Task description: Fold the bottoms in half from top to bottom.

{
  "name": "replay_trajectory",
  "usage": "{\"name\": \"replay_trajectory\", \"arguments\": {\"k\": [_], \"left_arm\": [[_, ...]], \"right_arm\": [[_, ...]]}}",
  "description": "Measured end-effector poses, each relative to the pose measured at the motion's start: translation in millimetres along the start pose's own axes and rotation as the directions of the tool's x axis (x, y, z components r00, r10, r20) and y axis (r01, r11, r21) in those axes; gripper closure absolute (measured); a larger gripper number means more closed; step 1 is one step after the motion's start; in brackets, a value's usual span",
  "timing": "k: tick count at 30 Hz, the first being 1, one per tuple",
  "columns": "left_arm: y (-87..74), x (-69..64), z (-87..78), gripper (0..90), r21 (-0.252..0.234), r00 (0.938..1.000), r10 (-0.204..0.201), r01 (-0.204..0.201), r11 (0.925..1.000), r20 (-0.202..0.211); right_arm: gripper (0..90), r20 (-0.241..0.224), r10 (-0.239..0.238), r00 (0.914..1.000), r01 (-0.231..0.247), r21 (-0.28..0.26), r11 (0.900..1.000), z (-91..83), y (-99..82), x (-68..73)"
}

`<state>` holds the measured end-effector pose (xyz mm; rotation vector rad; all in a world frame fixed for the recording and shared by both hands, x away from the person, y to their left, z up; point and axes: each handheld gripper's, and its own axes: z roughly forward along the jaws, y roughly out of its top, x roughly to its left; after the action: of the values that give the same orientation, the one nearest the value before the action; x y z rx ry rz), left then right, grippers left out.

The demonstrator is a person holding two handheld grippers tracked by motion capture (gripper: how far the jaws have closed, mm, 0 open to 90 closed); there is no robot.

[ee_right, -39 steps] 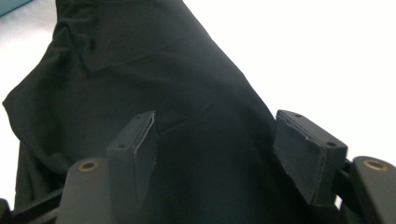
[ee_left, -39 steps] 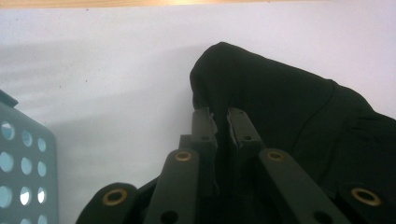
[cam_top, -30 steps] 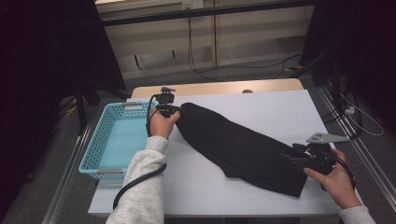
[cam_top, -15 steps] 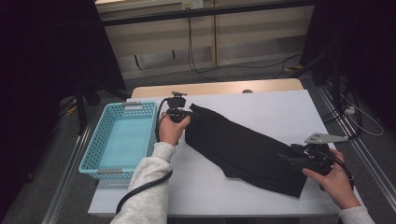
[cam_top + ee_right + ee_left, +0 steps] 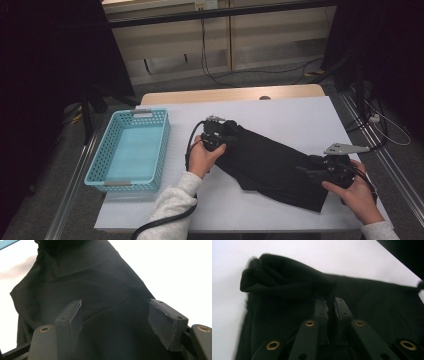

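Looks like a fold just getting started: the black garment (image 5: 272, 162) lies rumpled mid-table, right of the empty blue basket (image 5: 131, 151). The left gripper (image 5: 330, 305) pinches its far-left end nearly closed, while the right gripper (image 5: 120, 322) gapes wide over the near-right end, gripping nothing. Most work remains.
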<state>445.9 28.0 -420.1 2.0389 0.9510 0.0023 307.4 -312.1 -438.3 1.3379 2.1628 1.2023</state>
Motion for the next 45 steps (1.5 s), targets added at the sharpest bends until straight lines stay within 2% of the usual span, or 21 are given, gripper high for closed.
{"name": "replay_trajectory", "arguments": {"k": [1,4,5,11,12,13,14,16,17,18,19,21,22,24,25,28,30,32,36,42,45], "left_arm": [[-3.7,-6.2,4.3,82.4,0.016,0.9998,0.020,-0.020,0.9997,0.006],[-5.2,-11.0,7.2,82.1,0.017,0.9993,0.033,-0.034,0.9993,0.013],[-8.0,-15.7,10.4,82.0,0.028,0.9984,0.051,-0.052,0.9982,0.022],[-13.8,-22.8,15.4,79.5,0.077,0.9933,0.092,-0.097,0.9923,0.070],[-13.6,-22.9,14.8,66.0,0.072,0.9922,0.099,-0.105,0.9919,0.075],[-13.4,-23.3,14.3,59.8,0.064,0.9927,0.093,-0.098,0.9932,0.077],[-12.8,-23.2,12.9,59.8,0.061,0.9929,0.089,-0.094,0.9937,0.080],[-11.2,-21.9,7.9,48.4,0.045,0.9929,0.085,-0.089,0.9950,0.084],[-10.2,-21.5,4.8,41.0,0.030,0.9934,0.091,-0.093,0.9952,0.069],[-9.3,-20.6,1.8,41.0,0.022,0.9942,0.095,-0.096,0.9951,0.051],[-8.2,-17.3,-3.8,33.6,0.019,0.9951,0.096,-0.096,0.9952,0.024],[-8.4,-12.8,-9.1,26.4,0.008,0.9942,0.105,-0.105,0.9944,-0.020],[-8.4,-12.8,-9.1,22.6,0.008,0.9942,0.105,-0.105,0.9944,-0.020],[-9.2,-5.9,-14.8,21.1,0.004,0.9942,0.097,-0.097,0.9953,-0.045],[-11.3,-0.4,-20.0,19.0,-0.002,0.9924,0.096,-0.096,0.9954,-0.077],[-15.1,7.0,-27.2,16.5,-0.003,0.9886,0.097,-0.098,0.9951,-0.115],[-16.6,9.2,-30.1,16.2,0.003,0.9878,0.096,-0.096,0.9954,-0.123],[-20.4,14.2,-35.5,15.2,0.005,0.9817,0.106,-0.107,0.9943,-0.158],[-24.8,20.3,-41.3,14.4,0.007,0.9820,0.089,-0.089,0.9960,-0.166],[-32.5,28.2,-49.0,14.0,0.010,0.9769,0.079,-0.078,0.9969,-0.199],[-34.9,31.2,-51.1,13.5,0.015,0.9770,0.068,-0.066,0.9977,-0.202]], "right_arm": [[28.8,0.001,-0.001,1.0000,0.001,0.002,1.0000,0.5,-0.1,0.1],[28.8,0.003,-0.002,1.0000,0.002,0.003,1.0000,1.2,0.0,-0.2],[28.8,0.004,-0.002,1.0000,0.002,0.003,1.0000,1.2,0.1,-0.1],[28.8,0.000,-0.004,1.0000,0.004,0.008,1.0000,2.9,0.4,1.4],[28.8,-0.005,-0.010,0.9999,0.010,0.009,0.9999,4.3,1.2,2.6],[28.8,-0.005,-0.010,0.9999,0.010,0.010,0.9999,5.0,1.7,3.4],[28.8,-0.005,-0.010,0.9999,0.010,0.010,0.9999,5.0,1.7,3.4],[28.8,-0.015,-0.019,0.9997,0.019,0.011,0.9998,9.8,4.8,6.2],[28.8,-0.018,-0.022,0.9996,0.022,0.014,0.9997,11.7,6.4,7.6],[28.8,-0.018,-0.022,0.9996,0.022,0.014,0.9997,11.7,6.4,7.6],[28.9,-0.022,-0.030,0.9993,0.031,0.014,0.9994,17.4,10.8,10.6],[29.0,-0.022,-0.036,0.9991,0.037,0.015,0.9992,22.1,15.0,12.9],[29.0,-0.022,-0.036,0.9991,0.037,0.015,0.9992,22.1,15.0,12.9],[29.2,-0.023,-0.041,0.9989,0.041,0.019,0.9990,28.9,20.7,16.0],[29.5,-0.028,-0.048,0.9985,0.048,0.022,0.9986,34.9,25.6,18.3],[30.3,-0.028,-0.057,0.9980,0.058,0.028,0.9979,44.5,33.2,21.8],[31.2,-0.030,-0.057,0.9979,0.058,0.028,0.9979,47.2,35.0,22.7],[32.0,-0.032,-0.068,0.9971,0.070,0.043,0.9966,59.0,42.0,26.0],[33.2,-0.032,-0.080,0.9962,0.082,0.049,0.9955,70.4,49.0,29.5],[38.0,-0.023,-0.060,0.9979,0.061,0.059,0.9963,88.3,58.1,28.0],[42.0,-0.018,-0.048,0.9987,0.049,0.058,0.9971,96.1,61.9,27.1]]}}
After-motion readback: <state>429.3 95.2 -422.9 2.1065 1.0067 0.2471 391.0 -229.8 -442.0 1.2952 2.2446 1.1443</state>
